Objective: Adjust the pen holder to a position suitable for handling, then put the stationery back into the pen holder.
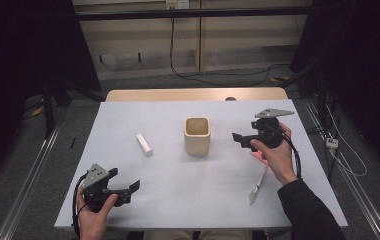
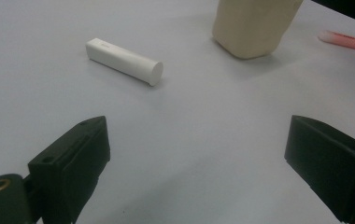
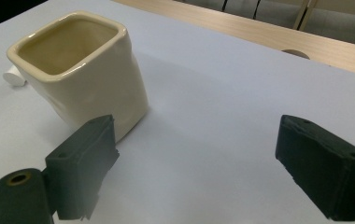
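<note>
Your right claw [image 3: 196, 163] gapes wide and empty beside the cream cup [image 3: 80, 70]; your left claw [image 2: 196, 168] gapes wide, empty, facing the white cylinder [image 2: 123, 61].

Your high view looked forward and down over the whole table [image 1: 128, 200] from your side. Your left gripper view sat low and close above the tabletop, facing the cup [image 2: 255, 25] and white tube [image 2: 124, 60]. Your right gripper view sat nearer the cup [image 3: 80, 70]. All three views shared that cup.

Cream square cup [image 1: 197, 135] — upright, mid-table
</note>
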`<state>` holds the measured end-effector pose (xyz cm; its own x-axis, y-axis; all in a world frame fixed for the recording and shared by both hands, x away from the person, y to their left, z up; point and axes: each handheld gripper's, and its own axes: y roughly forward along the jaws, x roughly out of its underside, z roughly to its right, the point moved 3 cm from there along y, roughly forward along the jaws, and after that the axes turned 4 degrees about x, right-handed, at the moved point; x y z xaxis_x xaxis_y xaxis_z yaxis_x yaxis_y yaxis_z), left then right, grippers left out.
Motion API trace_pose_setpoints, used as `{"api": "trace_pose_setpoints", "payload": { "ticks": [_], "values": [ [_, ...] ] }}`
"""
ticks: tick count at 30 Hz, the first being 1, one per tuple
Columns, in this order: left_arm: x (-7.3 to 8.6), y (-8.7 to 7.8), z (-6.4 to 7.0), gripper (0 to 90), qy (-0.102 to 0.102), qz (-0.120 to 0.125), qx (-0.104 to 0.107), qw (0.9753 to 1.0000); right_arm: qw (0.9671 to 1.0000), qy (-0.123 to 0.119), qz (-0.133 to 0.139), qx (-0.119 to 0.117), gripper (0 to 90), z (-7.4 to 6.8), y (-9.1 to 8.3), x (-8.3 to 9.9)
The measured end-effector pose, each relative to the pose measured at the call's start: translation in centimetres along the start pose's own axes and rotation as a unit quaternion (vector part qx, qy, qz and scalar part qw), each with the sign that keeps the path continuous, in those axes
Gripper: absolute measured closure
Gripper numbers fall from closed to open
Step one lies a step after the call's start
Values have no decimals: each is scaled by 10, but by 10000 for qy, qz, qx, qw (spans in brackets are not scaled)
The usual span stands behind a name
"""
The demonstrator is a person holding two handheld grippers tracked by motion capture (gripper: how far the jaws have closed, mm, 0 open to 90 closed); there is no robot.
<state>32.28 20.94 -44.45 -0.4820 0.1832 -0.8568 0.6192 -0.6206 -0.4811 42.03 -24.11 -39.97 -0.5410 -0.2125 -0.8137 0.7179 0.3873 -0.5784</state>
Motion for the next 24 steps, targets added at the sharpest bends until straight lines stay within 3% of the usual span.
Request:
{"api": "trace_pose_setpoints", "payload": {
  "ticks": [8, 14, 17, 19, 24],
  "values": [
    [1, -1, -2, 68, -22, -9, 6, 10000, 9999, 62, -62, 145, 77, 8, -9, 13],
    [1, 0, -3, 68, -8, -37, 59, 10000, 9992, -54, -176, 360, 102, 13, -13, 23],
    [1, 0, 0, 68, -14, -14, 65, 10000, 9987, -78, -426, 256, 75, 13, -15, 29],
    [1, -2, 0, 68, -15, 14, 64, 10000, 9983, -80, -478, 332, 109, 13, -20, 33],
    [0, -2, 0, 73, 15, 3, 64, 10000, 9974, -46, -681, 235, 109, 20, -31, 42]
  ]
}}
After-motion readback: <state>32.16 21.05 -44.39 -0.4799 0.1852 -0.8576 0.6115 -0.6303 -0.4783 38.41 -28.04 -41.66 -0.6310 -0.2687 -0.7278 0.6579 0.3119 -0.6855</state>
